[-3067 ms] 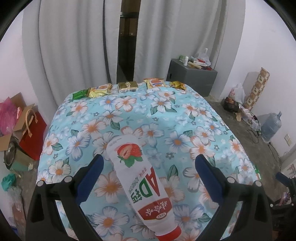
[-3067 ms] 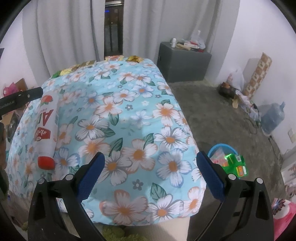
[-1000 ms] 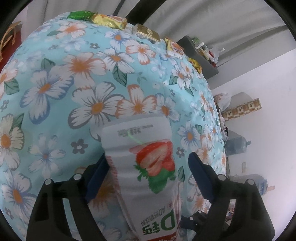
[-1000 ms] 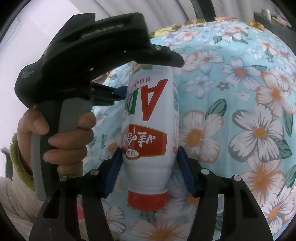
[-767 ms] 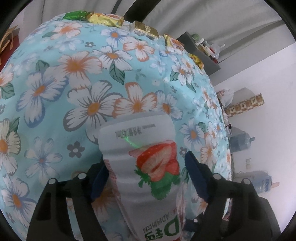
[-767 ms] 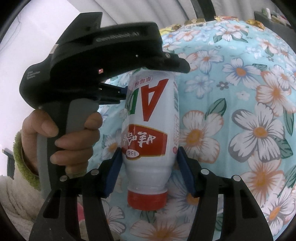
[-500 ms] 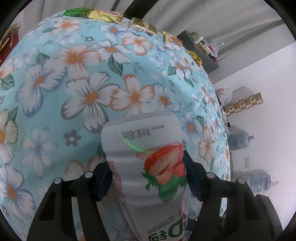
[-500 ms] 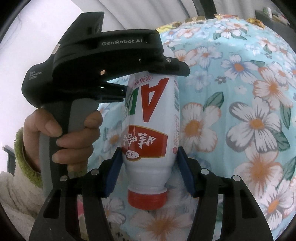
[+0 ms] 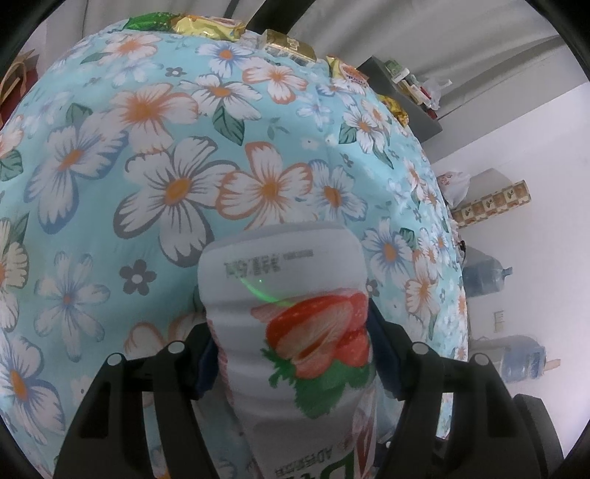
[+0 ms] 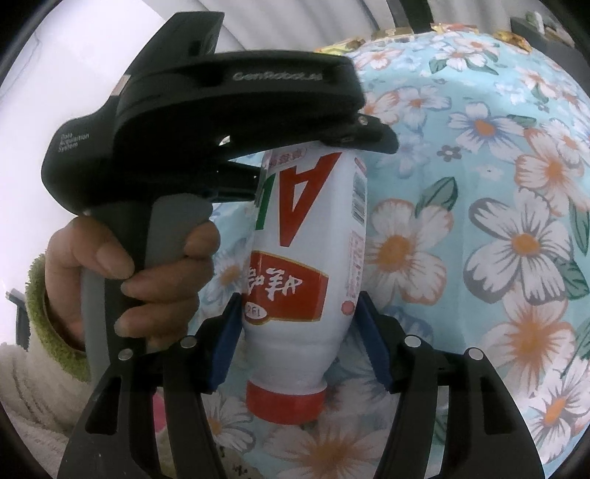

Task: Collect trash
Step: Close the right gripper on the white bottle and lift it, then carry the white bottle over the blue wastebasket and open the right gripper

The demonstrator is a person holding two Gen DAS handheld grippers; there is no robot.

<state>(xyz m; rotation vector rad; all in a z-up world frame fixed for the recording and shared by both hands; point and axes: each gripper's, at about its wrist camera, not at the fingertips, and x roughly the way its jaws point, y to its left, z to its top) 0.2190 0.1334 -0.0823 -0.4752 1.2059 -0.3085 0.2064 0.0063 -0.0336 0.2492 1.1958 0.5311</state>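
Compared with the frames from three seconds ago, when the white drink bottle (image 9: 291, 331) lay flat on the floral tablecloth (image 9: 147, 154) between widely spread fingers, the bottle is now taken up at both ends. Over the last second the jaws of the left gripper (image 9: 291, 353) have closed in from a looser stance, so that the gaps seen beside the bottle then are gone. The jaws of the right gripper (image 10: 298, 339) have just been opening slightly, with the bottle between them.

In the left wrist view, the bottle's base end, printed with a strawberry, is clamped between the blue pads (image 9: 204, 368) at about 6 o'clock; both pads are pressed against its sides at a middling width. A thin green light streak is seen across the white plastic above the strawberry.

In the right wrist view, the shoulder of the bottle, just above the red cap (image 10: 285, 403), is enclosed by the blue pads (image 10: 226, 342); they lie against its sides, and the grip looks light. The cap points toward 6 o'clock. The left gripper's black body is seen at 11 o'clock over the bottle's far end, held by a hand (image 10: 140, 280) in a fleece sleeve (image 10: 40, 350).

Snack wrappers (image 9: 206, 27) are lined along the far edge of the worktop at 12 o'clock, well apart from the bottle.
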